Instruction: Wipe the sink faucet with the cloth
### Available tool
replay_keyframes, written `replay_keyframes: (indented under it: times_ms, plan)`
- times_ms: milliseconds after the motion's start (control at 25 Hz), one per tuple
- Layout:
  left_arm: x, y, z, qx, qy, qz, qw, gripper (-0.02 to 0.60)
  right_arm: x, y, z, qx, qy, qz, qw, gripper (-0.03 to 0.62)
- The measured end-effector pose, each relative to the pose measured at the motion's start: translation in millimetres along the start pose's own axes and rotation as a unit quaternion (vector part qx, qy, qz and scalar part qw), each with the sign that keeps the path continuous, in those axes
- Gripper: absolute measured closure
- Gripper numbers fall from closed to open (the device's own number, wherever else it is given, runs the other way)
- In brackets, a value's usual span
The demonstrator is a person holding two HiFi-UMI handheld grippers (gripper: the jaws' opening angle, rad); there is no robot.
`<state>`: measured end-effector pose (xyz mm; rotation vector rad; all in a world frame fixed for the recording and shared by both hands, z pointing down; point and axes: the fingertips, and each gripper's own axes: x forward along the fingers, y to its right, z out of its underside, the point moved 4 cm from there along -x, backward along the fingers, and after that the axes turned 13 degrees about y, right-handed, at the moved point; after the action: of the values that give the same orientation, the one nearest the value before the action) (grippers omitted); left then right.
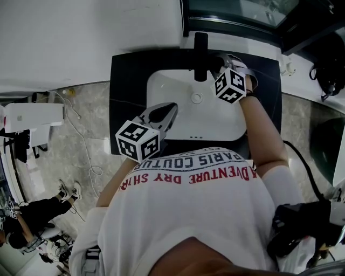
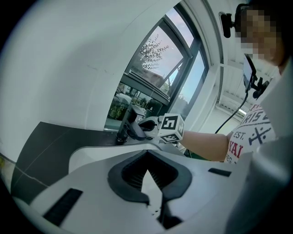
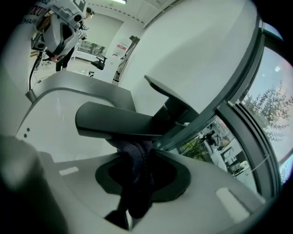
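Observation:
A black faucet (image 1: 200,54) stands at the back of the white sink (image 1: 161,89), set in a black counter (image 1: 124,70). My right gripper (image 1: 218,66) is just right of the faucet, shut on a dark cloth (image 3: 136,173). In the right gripper view the cloth bunches between the jaws of the right gripper (image 3: 137,185) and presses against the underside of the faucet spout (image 3: 119,121). My left gripper (image 1: 163,112) hovers over the sink's front left part, shut with nothing in it. The left gripper view looks past the left gripper (image 2: 147,183) to the faucet (image 2: 126,124) and the right gripper (image 2: 153,124).
A window (image 1: 242,11) runs behind the counter. A white wall (image 1: 81,32) is at the left. On the floor to the left are a white box (image 1: 32,116) and a cable (image 1: 86,151). A person (image 1: 32,213) sits at lower left.

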<state>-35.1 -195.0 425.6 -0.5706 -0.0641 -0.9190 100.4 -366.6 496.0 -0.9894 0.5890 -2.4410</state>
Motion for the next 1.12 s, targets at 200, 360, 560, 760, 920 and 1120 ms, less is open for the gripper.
replay_keyframes:
  times_ms: [200, 360, 560, 760, 920, 1120]
  plan:
    - [-1.4, 5.7, -0.7, 0.006, 0.001, 0.006, 1.0000, 0.580, -12.0, -11.7, -0.4, 0.013, 0.018, 0.003, 1.000, 0.516]
    - [-2.4, 9.8, -0.7, 0.006, 0.003, 0.012, 0.9999, 0.580, -28.2, -30.3, -3.8, 0.026, 0.027, 0.003, 0.999, 0.515]
    - [-0.6, 11.4, -0.3, 0.004, 0.003, 0.018, 0.9998, 0.580, -48.2, -51.1, -9.5, 0.055, 0.032, 0.005, 0.998, 0.516]
    - [1.2, 14.0, -0.1, 0.006, 0.005, 0.026, 0.9996, 0.580, -55.0, -62.6, -3.7, 0.085, 0.036, 0.006, 0.996, 0.516]
    - [0.1, 15.7, 0.9, 0.005, 0.006, 0.028, 0.9996, 0.580, -62.3, -73.0, 2.7, 0.127, 0.035, 0.006, 0.991, 0.515]
    - [0.5, 16.6, 1.4, 0.001, 0.010, 0.041, 0.9991, 0.580, -87.3, -91.7, -13.2, 0.251, 0.115, 0.004, 0.961, 0.515]
